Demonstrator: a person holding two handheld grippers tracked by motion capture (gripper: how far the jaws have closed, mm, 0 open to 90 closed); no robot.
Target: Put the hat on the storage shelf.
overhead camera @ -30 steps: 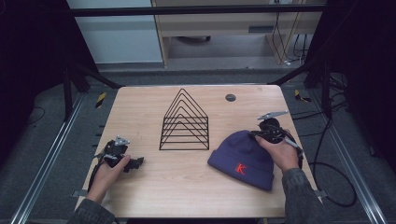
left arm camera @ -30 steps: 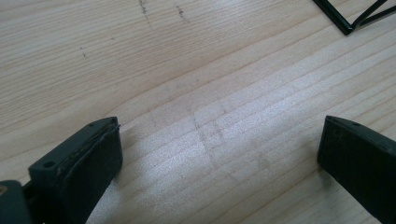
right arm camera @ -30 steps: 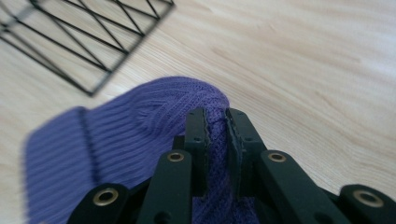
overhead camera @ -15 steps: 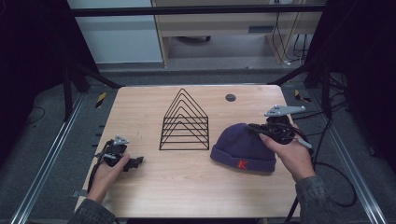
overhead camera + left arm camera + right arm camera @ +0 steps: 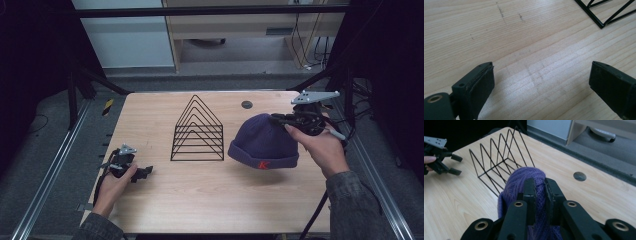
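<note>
A purple knitted beanie (image 5: 262, 142) with a red letter on its cuff hangs above the table's right half, lifted by its crown. My right gripper (image 5: 278, 119) is shut on the beanie's top (image 5: 529, 176), its jaws pinching the knit between them. A black wire rack (image 5: 198, 130) of triangular dividers stands at the table's middle, left of the beanie. My left gripper (image 5: 146, 172) rests low at the front left of the table, jaws wide apart over bare wood (image 5: 536, 75) with nothing between them. The rack's corner (image 5: 602, 23) lies beyond it.
The wooden table (image 5: 210, 200) has a round dark hole (image 5: 246, 104) near its far edge, seen also as a grommet (image 5: 579, 176). Metal rails run along both sides of the table. The left gripper (image 5: 452, 165) appears far off in the right gripper view.
My right gripper has raised the beanie off the table and carried it up and toward the far side. The left gripper has stayed put.
</note>
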